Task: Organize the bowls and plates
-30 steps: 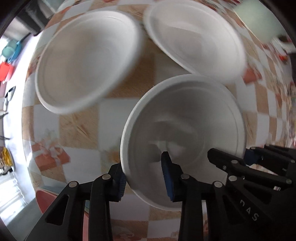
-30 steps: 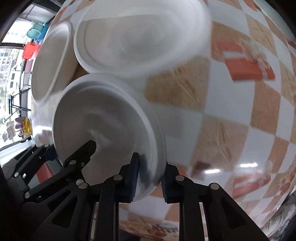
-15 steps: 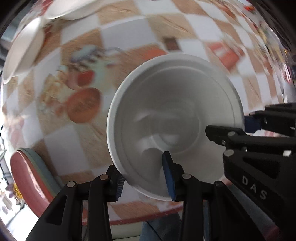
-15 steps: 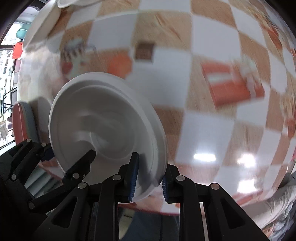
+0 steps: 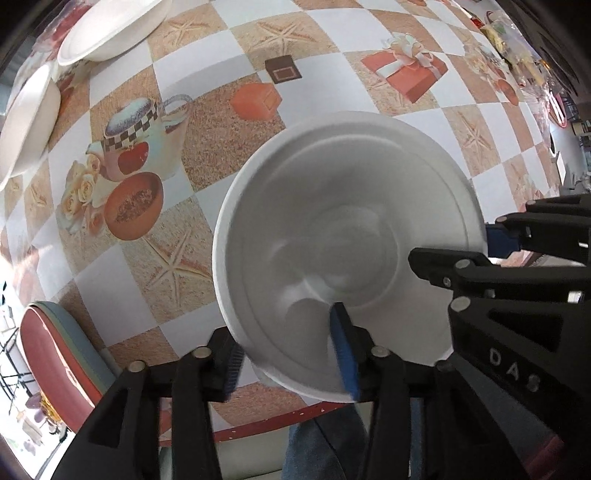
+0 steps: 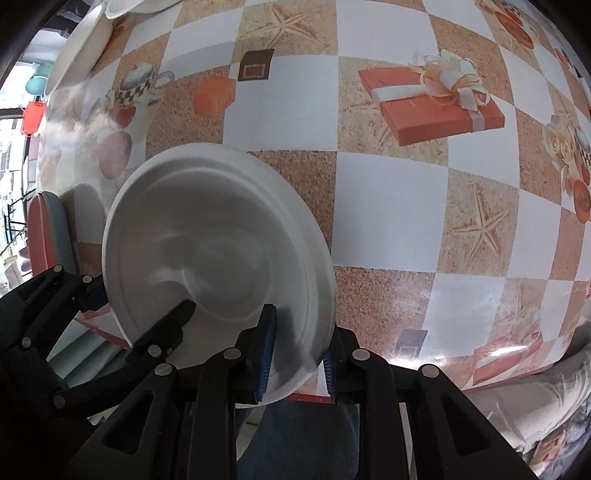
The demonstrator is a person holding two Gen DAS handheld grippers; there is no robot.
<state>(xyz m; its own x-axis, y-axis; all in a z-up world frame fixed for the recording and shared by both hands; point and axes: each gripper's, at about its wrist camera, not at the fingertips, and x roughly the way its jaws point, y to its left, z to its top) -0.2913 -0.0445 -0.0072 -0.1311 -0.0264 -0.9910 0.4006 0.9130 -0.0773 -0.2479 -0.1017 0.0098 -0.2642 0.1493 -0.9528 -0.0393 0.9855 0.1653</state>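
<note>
A white foam bowl [image 5: 347,236] sits low over the checkered tablecloth near the table's front edge. My left gripper [image 5: 286,356] straddles its near rim, one blue pad inside and one outside. Its jaws are opening and the pads stand off the wall. My right gripper [image 6: 295,362] is shut on the same bowl [image 6: 207,236], pinching the rim between its blue pads. In the left wrist view the right gripper [image 5: 452,245] reaches in from the right edge. In the right wrist view the left gripper [image 6: 140,299] shows at the bowl's left side.
Two more white dishes lie at the far left, one [image 5: 110,29] at the top and one [image 5: 26,122] by the edge. A chair with a red seat [image 5: 55,369] stands below the table edge [image 5: 258,424]. A person's jeans [image 5: 314,450] show beneath.
Both grippers carried the bowl away from the other white dishes to the table's near edge. The left gripper's jaws have spread wider around the rim.
</note>
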